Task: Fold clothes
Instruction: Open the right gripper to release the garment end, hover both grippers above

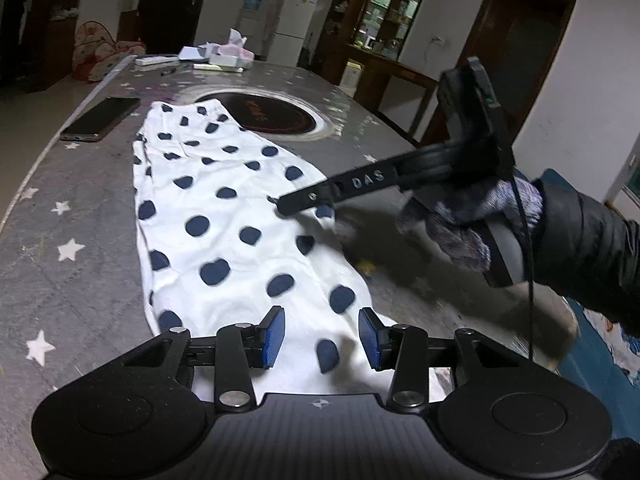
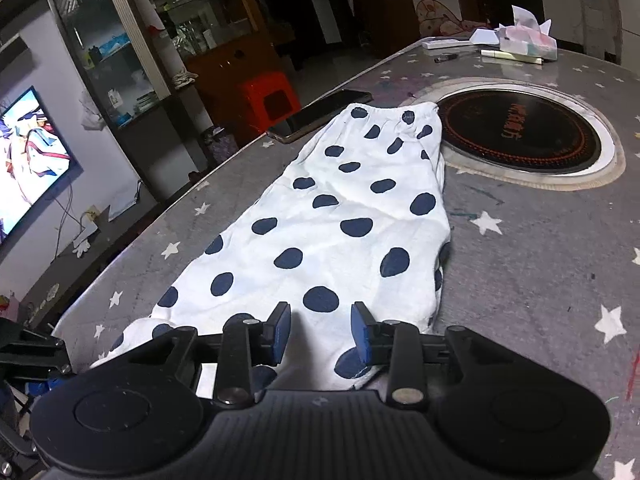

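Note:
A white garment with dark blue polka dots [image 1: 224, 216] lies flat and lengthwise on the grey star-patterned table [image 1: 60, 216]. It also shows in the right wrist view [image 2: 344, 224]. My left gripper [image 1: 322, 336] is open and empty, just above the garment's near end. My right gripper [image 2: 320, 334] is open and empty over the near end too. In the left wrist view the right gripper [image 1: 280, 205] reaches in from the right, its tips over the garment's right edge, held by a gloved hand [image 1: 472, 224].
A black phone [image 1: 100, 118] lies left of the garment near the table edge. A round black hotplate [image 2: 520, 132] is set into the table beyond the garment. A tissue box [image 2: 528, 44] and small items sit at the far end.

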A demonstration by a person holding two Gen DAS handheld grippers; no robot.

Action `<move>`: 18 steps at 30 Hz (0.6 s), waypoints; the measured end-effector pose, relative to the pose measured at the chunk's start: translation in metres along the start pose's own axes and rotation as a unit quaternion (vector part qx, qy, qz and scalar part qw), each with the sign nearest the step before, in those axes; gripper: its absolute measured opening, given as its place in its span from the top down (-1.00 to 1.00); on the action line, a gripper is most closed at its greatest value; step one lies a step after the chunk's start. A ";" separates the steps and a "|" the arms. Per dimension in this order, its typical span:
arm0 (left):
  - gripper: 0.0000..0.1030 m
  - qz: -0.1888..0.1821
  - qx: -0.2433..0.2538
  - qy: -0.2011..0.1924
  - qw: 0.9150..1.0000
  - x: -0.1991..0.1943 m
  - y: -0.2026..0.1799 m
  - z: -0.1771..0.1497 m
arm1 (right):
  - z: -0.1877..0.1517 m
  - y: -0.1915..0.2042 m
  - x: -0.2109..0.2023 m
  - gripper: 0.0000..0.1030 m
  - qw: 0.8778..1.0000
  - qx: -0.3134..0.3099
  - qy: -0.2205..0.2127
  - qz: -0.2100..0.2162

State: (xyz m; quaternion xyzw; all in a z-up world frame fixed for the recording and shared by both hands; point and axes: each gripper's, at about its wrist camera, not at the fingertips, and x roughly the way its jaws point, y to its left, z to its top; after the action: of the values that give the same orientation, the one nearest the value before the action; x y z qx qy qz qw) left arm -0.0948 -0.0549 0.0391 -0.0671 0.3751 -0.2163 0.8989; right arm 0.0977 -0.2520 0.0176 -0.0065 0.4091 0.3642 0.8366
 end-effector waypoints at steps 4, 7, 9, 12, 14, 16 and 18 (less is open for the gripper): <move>0.14 -0.003 0.003 0.008 1.000 0.001 -0.003 -0.004 | -0.001 0.008 -0.004 0.33 1.000 -0.026 -0.001 -0.008; 0.14 -0.005 0.005 0.013 1.000 0.003 -0.004 -0.007 | -0.002 0.018 -0.006 0.32 0.998 -0.056 -0.001 -0.027; 0.14 -0.003 0.004 0.014 1.000 0.003 -0.005 -0.007 | -0.001 0.022 -0.006 0.32 0.997 -0.068 -0.001 -0.041; 0.14 -0.001 0.005 0.014 1.000 0.003 -0.005 -0.008 | -0.001 0.027 -0.008 0.30 0.995 -0.082 -0.005 -0.053; 0.13 0.000 0.005 0.015 1.000 0.003 -0.005 -0.008 | 0.000 0.030 -0.010 0.28 0.994 -0.091 -0.007 -0.060; 0.13 0.001 0.006 0.014 1.000 0.002 -0.006 -0.008 | 0.000 0.032 -0.011 0.25 0.993 -0.100 -0.009 -0.068; 0.13 0.002 0.007 0.014 1.000 0.002 -0.006 -0.007 | 0.000 0.035 -0.012 0.19 0.991 -0.110 -0.010 -0.077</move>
State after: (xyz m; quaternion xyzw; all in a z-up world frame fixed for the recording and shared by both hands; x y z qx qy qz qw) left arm -0.1012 -0.0611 0.0346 -0.0572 0.3860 -0.2186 0.8944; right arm 0.0718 -0.2336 0.0361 -0.1258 0.3564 0.3415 0.8605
